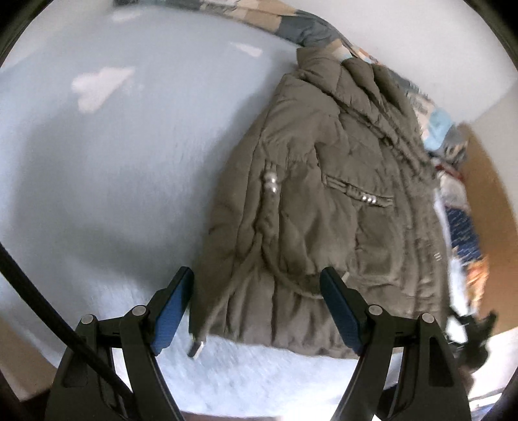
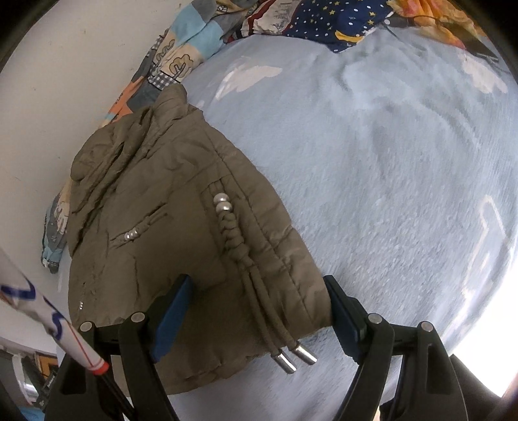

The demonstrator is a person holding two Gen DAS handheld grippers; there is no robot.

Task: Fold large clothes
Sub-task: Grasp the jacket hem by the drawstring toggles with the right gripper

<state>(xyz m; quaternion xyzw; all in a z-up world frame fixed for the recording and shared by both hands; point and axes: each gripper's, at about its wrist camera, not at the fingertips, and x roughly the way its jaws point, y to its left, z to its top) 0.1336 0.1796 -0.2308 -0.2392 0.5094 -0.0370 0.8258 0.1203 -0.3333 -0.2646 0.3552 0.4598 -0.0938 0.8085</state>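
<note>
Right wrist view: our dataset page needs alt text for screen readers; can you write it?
An olive-brown padded jacket lies folded on a pale blue fleecy blanket, its metal-tipped drawcord trailing off the hem. The open right gripper hovers over that hem.

A bedroom in a home: a bed spread with a pale blue fleecy blanket, a patchwork quilt and star-print bedding bunched along a plain white wall, a padded olive jacket lying on top.
</note>
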